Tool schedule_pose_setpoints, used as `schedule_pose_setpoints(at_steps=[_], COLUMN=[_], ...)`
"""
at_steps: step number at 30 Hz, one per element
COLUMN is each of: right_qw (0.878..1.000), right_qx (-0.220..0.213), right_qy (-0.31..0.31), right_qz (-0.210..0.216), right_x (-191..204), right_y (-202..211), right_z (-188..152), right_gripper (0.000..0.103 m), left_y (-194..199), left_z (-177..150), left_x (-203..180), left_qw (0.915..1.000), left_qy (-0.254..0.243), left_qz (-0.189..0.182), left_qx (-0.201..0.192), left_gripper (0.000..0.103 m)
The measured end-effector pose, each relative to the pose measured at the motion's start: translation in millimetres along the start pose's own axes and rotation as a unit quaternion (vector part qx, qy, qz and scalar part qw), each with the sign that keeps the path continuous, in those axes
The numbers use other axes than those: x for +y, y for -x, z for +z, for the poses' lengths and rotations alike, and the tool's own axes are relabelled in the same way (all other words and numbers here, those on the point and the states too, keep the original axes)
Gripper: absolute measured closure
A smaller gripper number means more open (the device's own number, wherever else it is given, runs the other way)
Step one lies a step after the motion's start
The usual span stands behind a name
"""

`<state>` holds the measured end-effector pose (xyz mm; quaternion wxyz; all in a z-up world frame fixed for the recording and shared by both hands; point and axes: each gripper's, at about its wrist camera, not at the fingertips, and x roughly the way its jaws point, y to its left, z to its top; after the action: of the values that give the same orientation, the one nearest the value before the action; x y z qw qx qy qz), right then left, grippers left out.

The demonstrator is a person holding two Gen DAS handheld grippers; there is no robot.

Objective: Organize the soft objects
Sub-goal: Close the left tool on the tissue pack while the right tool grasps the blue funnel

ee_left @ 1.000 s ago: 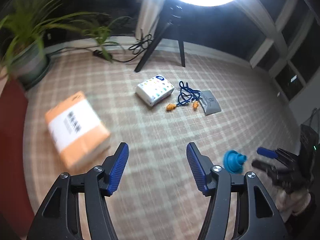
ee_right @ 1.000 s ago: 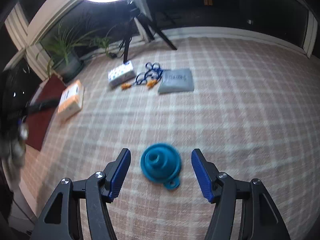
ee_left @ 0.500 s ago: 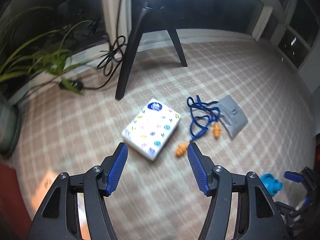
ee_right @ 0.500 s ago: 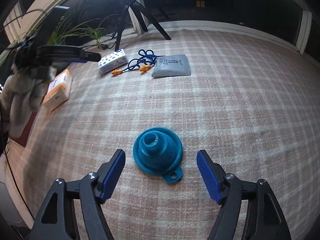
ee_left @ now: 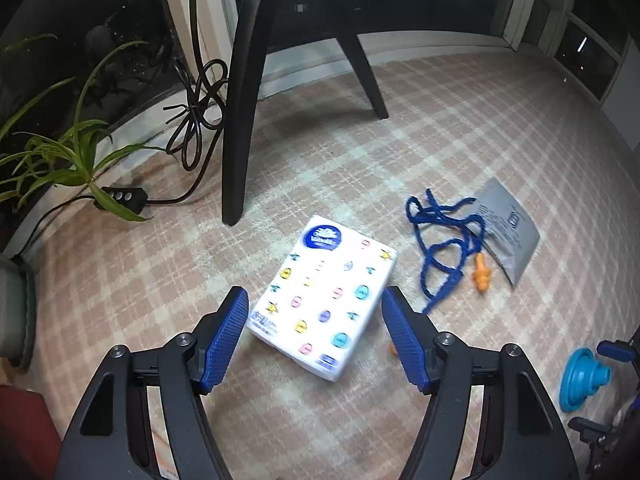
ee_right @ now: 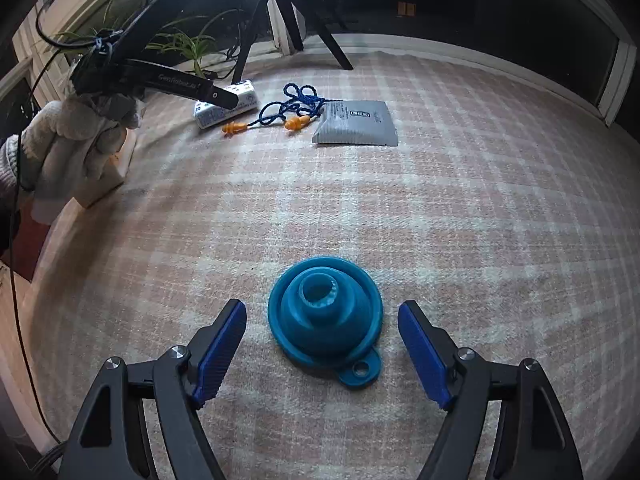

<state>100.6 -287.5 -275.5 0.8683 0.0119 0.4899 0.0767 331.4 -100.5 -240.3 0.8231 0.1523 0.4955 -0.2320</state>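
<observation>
A white tissue pack with coloured dots [ee_left: 325,297] lies on the checked carpet between the open jaws of my left gripper [ee_left: 314,320], which is just above it. Beside it lie orange earplugs on a blue cord [ee_left: 444,240] and a grey pouch [ee_left: 506,232]. My right gripper [ee_right: 322,330] is open around a blue collapsed silicone funnel [ee_right: 325,312] on the carpet, apart from it. The tissue pack [ee_right: 226,108], the cord [ee_right: 296,100] and the pouch [ee_right: 356,123] also show far off in the right wrist view.
A black tripod leg [ee_left: 240,120] stands just behind the tissue pack, with a coiled cable [ee_left: 196,120] and a plant [ee_left: 60,152] at the left. The funnel [ee_left: 580,380] shows at the lower right of the left wrist view. A gloved hand [ee_right: 68,152] holds the left gripper.
My left gripper has swung from the orange pack toward the tissue pack and come down over it. My right gripper has moved closer to the funnel and opened a little wider.
</observation>
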Motion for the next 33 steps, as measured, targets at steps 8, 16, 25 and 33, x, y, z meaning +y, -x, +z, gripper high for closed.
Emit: schedule_pose_setpoints(at_steps=[8,16,25,33], right_qw=[1.000,1.000,1.000,0.999], right_qx=[0.007,-0.004,-0.006,-0.008], right_qy=[-0.004,0.009,0.024,0.035], right_qz=[-0.011,-0.021,-0.018,-0.020], right_x=[-5,-5,1,3], right_y=[-9,-9,-13,-14], right_z=[-1,-3,4,5], right_gripper=[0.028,0.028,0.039,0.045], left_y=[-20,-26,-25,-23], left_z=[4,7,6,5], left_x=[2,0,-7,-10], left_qw=[0.9999,0.9997,0.9997,0.9999], left_qy=[0.014,0.021,0.023,0.016], left_qz=[0.007,0.011,0.004,0.004], left_qx=[0.006,0.004,0.002,-0.004], left_gripper=[0.034,0.039,0.047,0.050])
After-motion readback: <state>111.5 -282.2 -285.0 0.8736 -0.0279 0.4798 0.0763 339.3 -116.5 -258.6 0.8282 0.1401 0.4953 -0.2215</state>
